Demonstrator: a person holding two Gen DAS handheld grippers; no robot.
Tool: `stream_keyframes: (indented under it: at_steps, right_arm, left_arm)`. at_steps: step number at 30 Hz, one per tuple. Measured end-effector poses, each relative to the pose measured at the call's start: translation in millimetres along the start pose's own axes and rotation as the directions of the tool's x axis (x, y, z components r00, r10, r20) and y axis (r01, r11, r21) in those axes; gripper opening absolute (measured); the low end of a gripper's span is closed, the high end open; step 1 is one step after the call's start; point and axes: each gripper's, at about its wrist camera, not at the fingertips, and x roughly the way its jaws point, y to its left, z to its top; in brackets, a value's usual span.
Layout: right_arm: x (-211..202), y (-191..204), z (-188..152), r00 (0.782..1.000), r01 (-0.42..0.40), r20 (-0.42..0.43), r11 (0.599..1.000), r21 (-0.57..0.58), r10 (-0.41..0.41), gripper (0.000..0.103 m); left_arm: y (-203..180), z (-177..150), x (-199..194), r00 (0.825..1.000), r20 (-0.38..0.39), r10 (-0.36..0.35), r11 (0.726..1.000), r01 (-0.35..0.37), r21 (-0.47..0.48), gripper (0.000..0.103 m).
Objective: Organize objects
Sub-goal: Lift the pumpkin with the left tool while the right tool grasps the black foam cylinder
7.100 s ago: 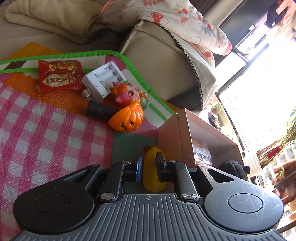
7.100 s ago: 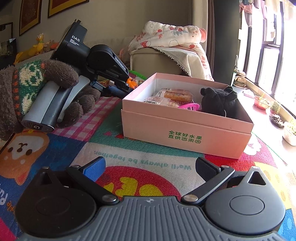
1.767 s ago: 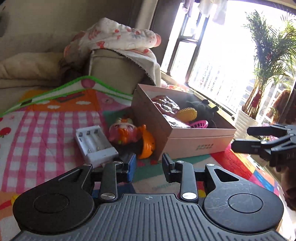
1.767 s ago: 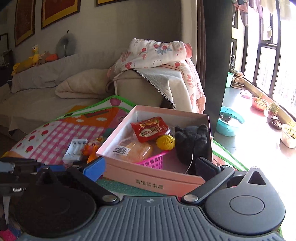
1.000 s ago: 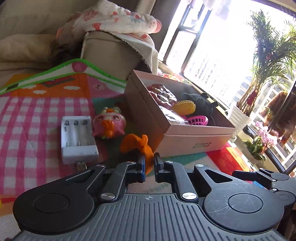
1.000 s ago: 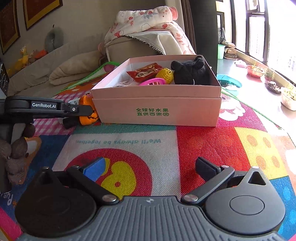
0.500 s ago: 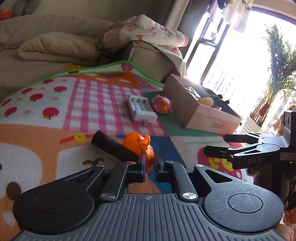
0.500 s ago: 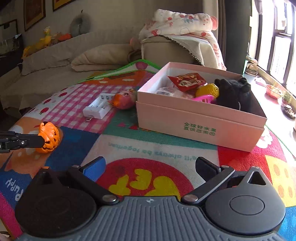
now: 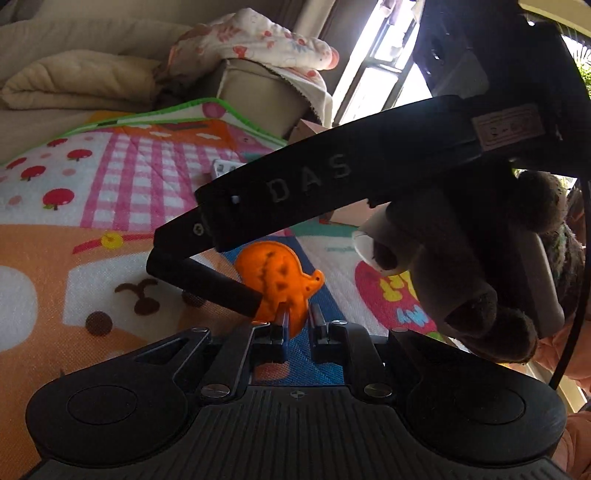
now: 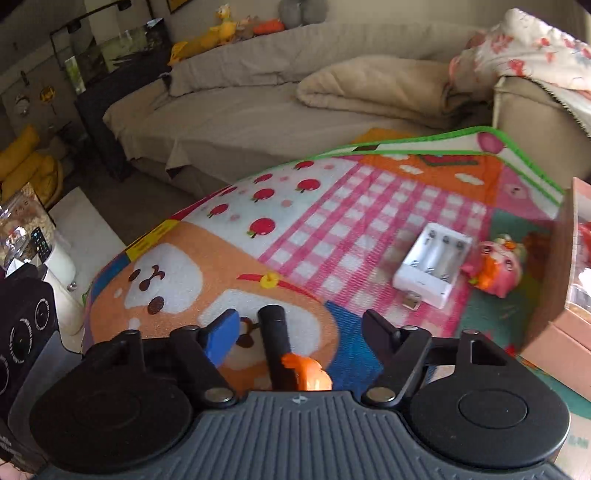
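I was in a home living room: a beige sofa [image 10: 258,92] with blankets [image 10: 369,88], a play mat [image 10: 332,221] on the floor, plush toys [image 10: 218,33] along the sofa back.

Battery charger [image 10: 432,271] lies on the mat [image 10: 332,206], piglet toy [image 10: 496,266] just right.

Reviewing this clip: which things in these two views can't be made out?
- Pink box: cut off by the right wrist frame's edge, contents unreadable; in the left wrist view the right gripper hides it.
- Battery charger: left wrist view shows only a corner behind that gripper.
- Pumpkin toy: right wrist view, mostly under the gripper body.
- Pink toy: blurred.
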Motion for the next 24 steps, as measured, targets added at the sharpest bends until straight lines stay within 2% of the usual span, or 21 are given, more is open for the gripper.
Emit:
stream_keyframes:
  at_steps: [3,4,6,8,11,13,16,20,24]
  right_arm:
    - [32,4,10,0.992,-0.055,-0.112,0.998,0.021,0.057,0.063]
    - [41,4,11,0.988,-0.061,-0.144,0.998,0.031,0.064,0.054]
    - [43,9,13,0.990,-0.042,-0.135,0.999,0.016,0.043,0.050]
    - [44,9,17,0.990,-0.012,-0.139,1.000,-0.001,0.011,0.029]
    - [38,-1,19,0.990,0.077,-0.114,0.997,-0.018,-0.078,0.029]
    - [33,-14,17,0.984,0.146,-0.102,0.989,-0.008,-0.146,0.029]
    - [21,-35,9,0.974,0.208,-0.094,0.978,0.027,-0.205,0.028]
    - [1,-46,-14,0.967,0.245,-0.077,0.969,0.026,-0.242,0.028]
    - [-16,-54,-41,0.969,0.243,-0.064,0.969,0.050,-0.239,0.028]
  left_arm:
    - [3,-3,-7,1.000,0.003,-0.003,1.000,0.003,-0.004,0.012]
    - [4,-4,-9,1.000,0.004,-0.003,1.000,0.003,-0.006,0.012]
    - [7,-6,-13,1.000,0.008,-0.006,1.000,0.006,-0.015,0.013]
    - [9,-8,-17,1.000,0.015,-0.008,1.000,0.008,-0.021,0.013]
    - [10,-7,-20,1.000,0.023,0.002,1.000,-0.002,-0.022,0.013]
    - [9,-7,-21,1.000,0.025,0.012,1.000,-0.011,-0.017,0.013]
    - [5,-4,-18,1.000,0.020,0.017,1.000,-0.017,0.003,0.013]
    - [-4,1,-11,1.000,0.017,0.023,0.999,-0.024,0.022,0.013]
    - [-12,10,3,0.999,0.016,0.038,0.999,-0.039,0.031,0.013]
